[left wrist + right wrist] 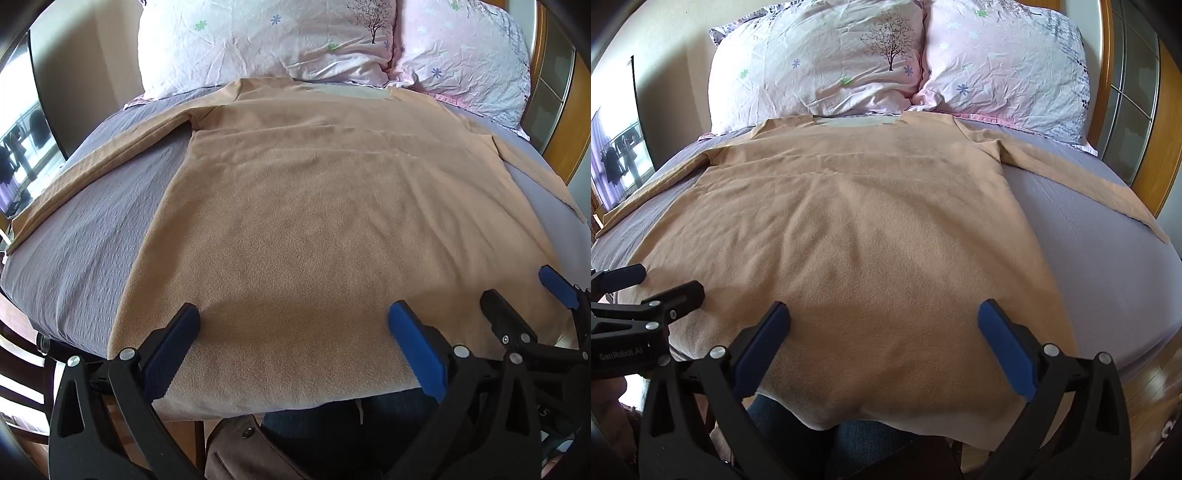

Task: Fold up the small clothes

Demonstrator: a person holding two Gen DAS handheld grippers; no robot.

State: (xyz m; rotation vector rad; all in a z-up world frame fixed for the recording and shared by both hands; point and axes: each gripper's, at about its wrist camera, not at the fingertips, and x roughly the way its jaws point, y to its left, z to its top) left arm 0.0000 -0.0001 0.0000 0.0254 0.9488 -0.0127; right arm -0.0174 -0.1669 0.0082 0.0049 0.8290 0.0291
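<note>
- Left tongs [293, 319] gape wide over the shirt [314, 221] hem.
- Right tongs [884, 319] gape wide beside them.
- Shirt lies flat on the bed [1089, 240], pillows [849, 55] beyond.

Shirt [295, 221] hem drooping out of sight over the bed [85, 236] edge, far left sleeve tip cut off, window view beyond the bed blurred

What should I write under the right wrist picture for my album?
Open right gripper hovering over the hem of a tan shirt spread flat on a purple bed.
</note>
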